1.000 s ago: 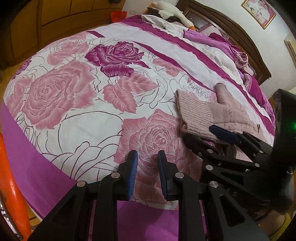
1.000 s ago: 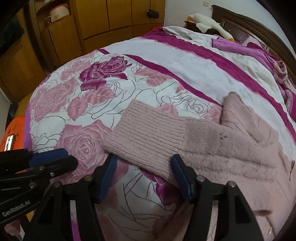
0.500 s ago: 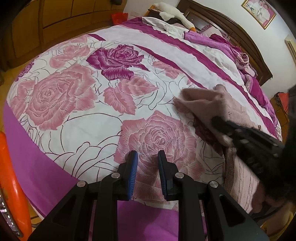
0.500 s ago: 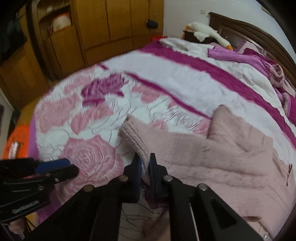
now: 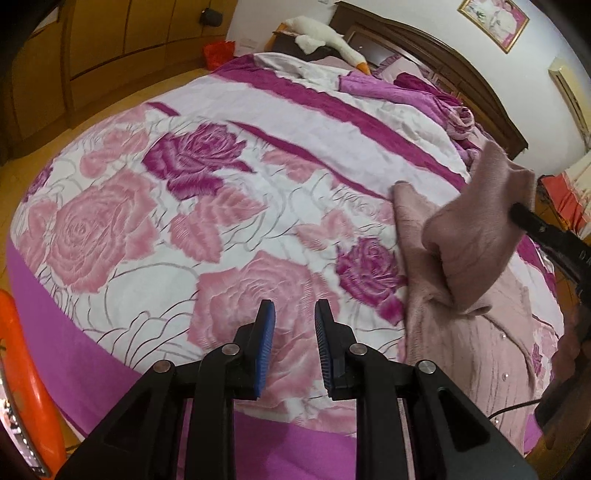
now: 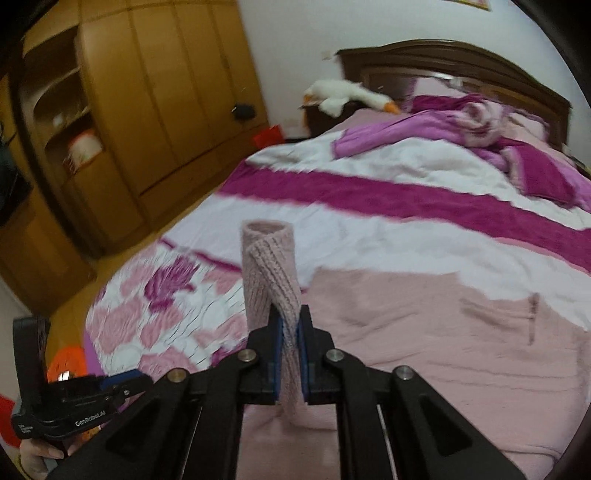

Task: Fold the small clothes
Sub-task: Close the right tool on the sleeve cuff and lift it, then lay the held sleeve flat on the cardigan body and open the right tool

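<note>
A pale pink knitted sweater (image 5: 480,354) lies flat on the rose-print bedspread (image 5: 229,110), near its right side. My right gripper (image 6: 290,314) is shut on one sleeve (image 6: 269,266), whose ribbed cuff stands up twisted above the pads. In the left wrist view that lifted sleeve (image 5: 476,236) hangs folded over the sweater body, with the right gripper's black finger (image 5: 535,221) behind it. My left gripper (image 5: 291,306) hovers over a pink rose near the bed's front edge, left of the sweater. Its pads are drawn close with nothing between them. The right wrist view shows the sweater body (image 6: 424,332) spread out.
An orange object (image 5: 22,369) stands by the bed's near left corner. Crumpled purple bedding (image 6: 480,125) and a plush goose (image 5: 321,33) lie by the dark headboard. A wooden wardrobe (image 6: 147,92) lines the wall left of the bed.
The right gripper shut on the sleeve cuff, then lifted it up and swung it over the sweater body. The left gripper rose slightly and stayed as it was.
</note>
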A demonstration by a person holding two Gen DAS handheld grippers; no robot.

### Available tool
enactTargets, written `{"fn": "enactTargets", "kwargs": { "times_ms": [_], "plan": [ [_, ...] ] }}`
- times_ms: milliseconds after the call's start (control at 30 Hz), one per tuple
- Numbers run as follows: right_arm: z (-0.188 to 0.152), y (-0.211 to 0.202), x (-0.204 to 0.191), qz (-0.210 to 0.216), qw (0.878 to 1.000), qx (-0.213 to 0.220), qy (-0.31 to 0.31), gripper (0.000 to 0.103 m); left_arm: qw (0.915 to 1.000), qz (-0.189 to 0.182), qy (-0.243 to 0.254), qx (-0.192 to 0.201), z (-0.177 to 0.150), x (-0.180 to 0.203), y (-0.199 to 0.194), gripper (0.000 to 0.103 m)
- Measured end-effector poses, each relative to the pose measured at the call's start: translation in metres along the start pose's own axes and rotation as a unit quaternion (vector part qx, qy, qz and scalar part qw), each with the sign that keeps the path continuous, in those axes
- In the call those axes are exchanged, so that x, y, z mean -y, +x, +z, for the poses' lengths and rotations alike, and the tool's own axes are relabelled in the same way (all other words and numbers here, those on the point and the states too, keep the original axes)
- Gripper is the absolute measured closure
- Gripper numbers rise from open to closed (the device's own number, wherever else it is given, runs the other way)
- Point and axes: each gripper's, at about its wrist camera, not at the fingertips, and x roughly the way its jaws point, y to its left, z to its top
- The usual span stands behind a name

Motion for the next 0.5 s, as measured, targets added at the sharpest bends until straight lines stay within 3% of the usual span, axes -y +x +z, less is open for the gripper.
{"fn": "enactTargets", "kwargs": {
  "times_ms": [233,500],
  "plan": [
    [0.013,-0.052,0.074,-0.048,0.996,0.048,0.054,0.096,0.9994,-0.013,0.032,0.008,0.010,0.031,-0.001,0.103],
    [-0.015,-0.099,0.166,-0.124,0.982,0.075,0.120,0.096,0.9964,-0.036,0.077,0.004,0.026,0.082,0.013,0.103]
  ]
}}
